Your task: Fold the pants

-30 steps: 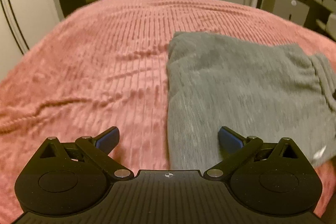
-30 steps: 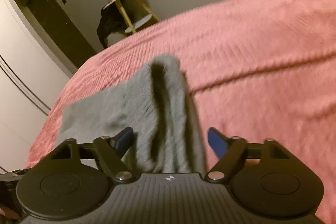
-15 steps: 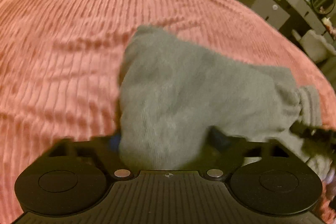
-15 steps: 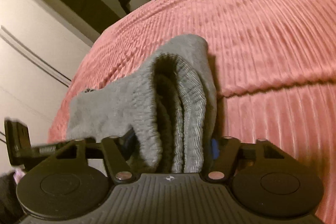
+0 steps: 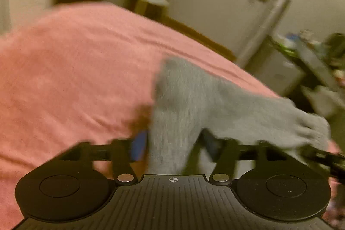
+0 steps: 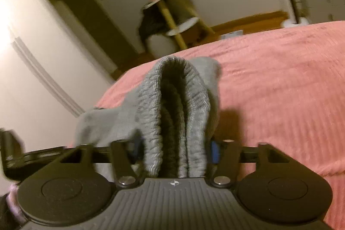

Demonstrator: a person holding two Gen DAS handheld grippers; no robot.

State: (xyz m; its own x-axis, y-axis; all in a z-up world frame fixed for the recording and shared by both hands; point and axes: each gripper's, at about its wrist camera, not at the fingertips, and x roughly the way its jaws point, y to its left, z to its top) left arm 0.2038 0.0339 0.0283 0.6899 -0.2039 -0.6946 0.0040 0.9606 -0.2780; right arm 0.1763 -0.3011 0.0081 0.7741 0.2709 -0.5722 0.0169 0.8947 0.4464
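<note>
Home bedroom, pink bedspread (image 6: 280, 89), wardrobe doors (image 6: 32, 57), wooden side table (image 6: 172, 14)

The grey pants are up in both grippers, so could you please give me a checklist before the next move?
1. Left gripper grip: grey pants between its opening jaws; ok.
2. Right gripper grip: ribbed edge bunched between its opening jaws; ok.
3. Pants spanning both grippers without a twist: cannot tell, blurred.
4. Bare pink bedspread ahead for laying down: ok.
5. Far edge lifted off the bedspread: cannot tell.
</note>
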